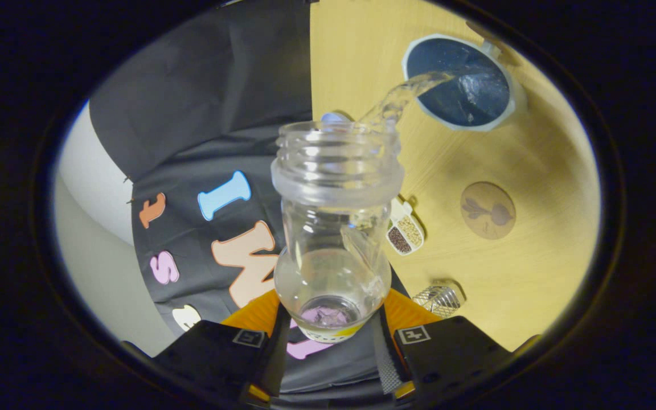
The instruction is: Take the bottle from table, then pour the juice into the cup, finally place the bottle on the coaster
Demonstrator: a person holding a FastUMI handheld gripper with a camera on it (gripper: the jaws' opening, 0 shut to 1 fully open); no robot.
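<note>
Sideways, claw clamping bottle

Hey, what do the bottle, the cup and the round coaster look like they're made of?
Bottle, held in the gripper: clear, glossy plastic, probably; see-through walls, moulded neck threads.
Cup: likely plastic or ceramic; pale opaque rim, dark inside.
Coaster: looks like matte wood or cork; tan, printed design.

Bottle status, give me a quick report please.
Gripper shut on bottle, tipped. Liquid streaming from its mouth into cup. Coaster bare, nothing blocking it.
</note>
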